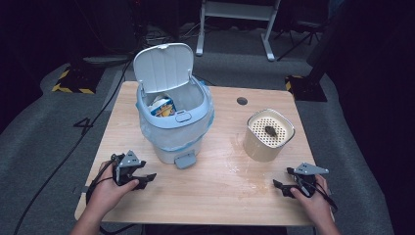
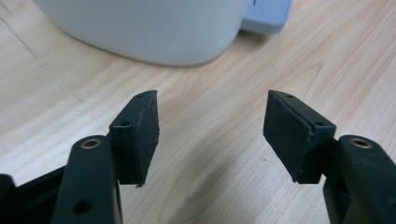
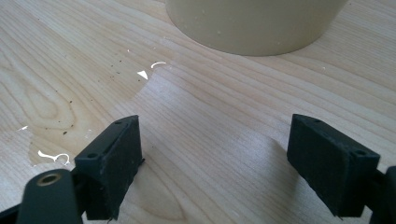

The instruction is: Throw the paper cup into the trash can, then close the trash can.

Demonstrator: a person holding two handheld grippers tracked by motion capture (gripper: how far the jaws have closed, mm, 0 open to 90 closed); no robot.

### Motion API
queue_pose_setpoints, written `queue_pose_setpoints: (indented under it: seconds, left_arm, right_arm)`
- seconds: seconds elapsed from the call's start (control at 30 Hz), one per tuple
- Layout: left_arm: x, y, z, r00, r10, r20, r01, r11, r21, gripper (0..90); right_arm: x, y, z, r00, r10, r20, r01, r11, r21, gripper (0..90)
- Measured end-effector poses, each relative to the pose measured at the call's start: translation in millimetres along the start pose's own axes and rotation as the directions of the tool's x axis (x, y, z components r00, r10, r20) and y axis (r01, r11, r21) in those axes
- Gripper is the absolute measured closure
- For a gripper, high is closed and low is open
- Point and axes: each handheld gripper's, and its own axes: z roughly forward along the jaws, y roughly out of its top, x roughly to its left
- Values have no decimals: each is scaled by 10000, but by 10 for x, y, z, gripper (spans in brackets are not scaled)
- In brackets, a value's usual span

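Both tools are resting apart and empty on the tabletop [image 1: 215, 196]: left tool [image 1: 147, 178] near the open-lidded bin [image 1: 173, 122], right tool [image 1: 280, 186] near the beige strainer container [image 1: 268, 134]. Approaching the container squarely should be avoiding the wet patch [image 3: 70, 93].

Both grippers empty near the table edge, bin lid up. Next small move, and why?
Probably ease the right gripper forward toward the beige container. Its jaws stand open with nothing between them, and the container sits straight ahead of it, with a dark scrap on its perforated top. The bin stands open with its lid up, ready to take it.
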Motion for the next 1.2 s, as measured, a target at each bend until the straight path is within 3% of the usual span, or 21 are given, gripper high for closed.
queue_pose_setpoints:
  seconds: [0.17,0.3,0.47,0.6,0.8,0.9,1.2]
  left_arm:
    - [43,109,-175,9981,-539,286,567,9922,-1111,442]
    - [76,230,-350,9959,-751,507,838,9766,-1980,501]
    - [151,391,-556,9899,-731,1212,1045,9551,-2774,542]
    - [238,533,-728,9920,-563,1129,887,9474,-3074,568]
    - [400,750,-988,9927,-634,1021,982,9177,-3849,591]
    - [464,853,-1098,9838,-927,1537,1496,8968,-4164,667]
    - [584,1127,-1318,9963,-752,417,858,9023,-4224,896]
  right_arm:
    - [0,0,0,10000,-1,1,1,10000,-1,180]
    - [-1,0,0,10000,-7,0,7,10000,0,180]
    - [0,-1,0,10000,-7,0,7,10000,-3,180]
    - [-1,-1,0,10000,-8,0,8,10000,-1,180]
    - [0,0,0,10000,-3,0,3,10000,-2,180]
    - [-1,-1,0,10000,-8,-1,8,10000,-2,180]
    - [0,-1,0,10000,-4,-2,4,10000,-4,180]
